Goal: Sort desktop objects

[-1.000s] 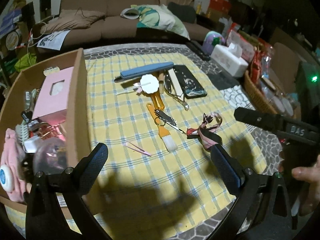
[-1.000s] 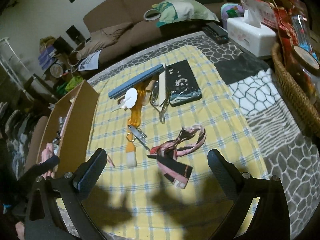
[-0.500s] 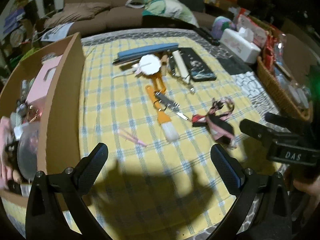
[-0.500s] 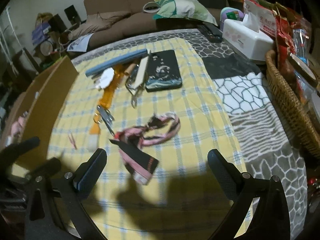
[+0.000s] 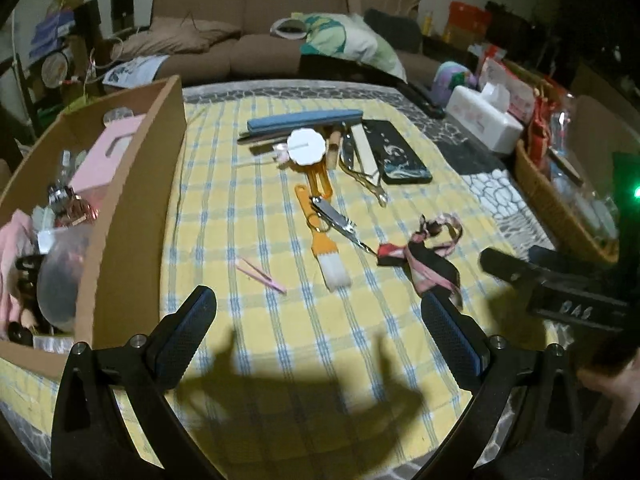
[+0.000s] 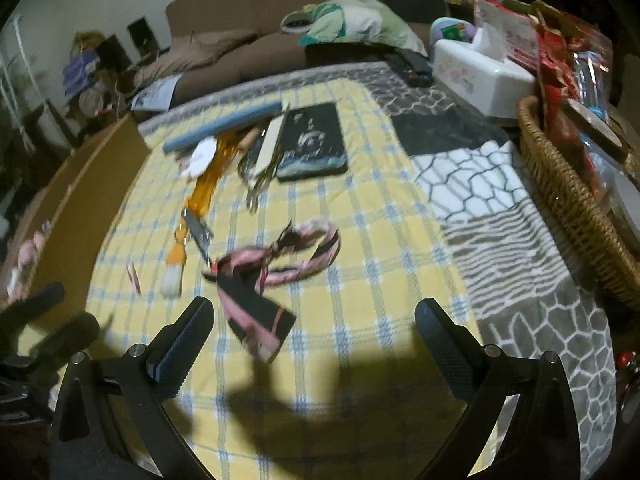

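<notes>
- The pink-and-black headband point(image 6: 276, 272) lies flat on the yellow checked cloth point(image 5: 280, 368), nothing holding it; it serves as landmark for the rest
- Just left of the headband, a small pair of scissors point(image 5: 338, 222) lies across an orange-handled brush point(image 5: 322, 240), its tip almost touching the headband's bow; further left, apart, lies a pink pair of tweezers point(image 5: 260, 274)
- Beyond the headband, toward the sofa point(image 5: 256, 28), a cluster lies close together: a white round disc point(image 5: 307, 147), a blue long case point(image 5: 304, 120), a pale flat stick point(image 5: 365, 150) and a black patterned case point(image 5: 396, 152)
- Far left of the headband stands the cardboard box point(image 5: 132, 208), already holding a pink box point(image 5: 106, 156) and other small items
- Right of the headband, off the cloth, stand a wicker basket point(image 6: 568, 200) and a white tissue box point(image 6: 480, 68)
- The right gripper point(image 6: 314, 328) hovers just near the headband's loose end, jaws spread wide, empty
- The left gripper point(image 5: 318, 320) hangs above bare cloth nearer than the headband, jaws likewise wide apart, grasping nothing
</notes>
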Tool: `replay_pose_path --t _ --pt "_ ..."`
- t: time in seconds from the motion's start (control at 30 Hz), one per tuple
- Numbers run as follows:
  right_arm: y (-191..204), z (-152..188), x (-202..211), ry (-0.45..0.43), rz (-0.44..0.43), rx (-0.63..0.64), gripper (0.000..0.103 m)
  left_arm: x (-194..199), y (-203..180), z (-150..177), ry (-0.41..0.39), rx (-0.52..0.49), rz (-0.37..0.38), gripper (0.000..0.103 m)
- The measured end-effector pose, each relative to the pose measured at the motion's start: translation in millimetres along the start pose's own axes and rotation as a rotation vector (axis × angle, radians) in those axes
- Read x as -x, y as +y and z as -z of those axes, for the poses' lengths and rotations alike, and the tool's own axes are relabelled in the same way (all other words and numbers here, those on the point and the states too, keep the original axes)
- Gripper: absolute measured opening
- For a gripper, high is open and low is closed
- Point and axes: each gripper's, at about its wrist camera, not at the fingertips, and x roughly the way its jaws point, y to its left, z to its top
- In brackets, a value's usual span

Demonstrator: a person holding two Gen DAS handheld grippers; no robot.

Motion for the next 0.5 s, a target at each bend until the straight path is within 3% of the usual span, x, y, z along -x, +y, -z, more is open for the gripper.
replay_pose_path --t 0.23,0.5 --pt "-11.2 6.9 -15.3 0.039 0.014 -0.004 0.103 -18.8 -21.0 21.0 0.039 -0.036 -0.095 0.103" --pt "0.0 32.8 -35.3 0.067 0.004 0.072 0.103 -53.0 5.1 55.2 0.083 0.110 -0.207 0.103"
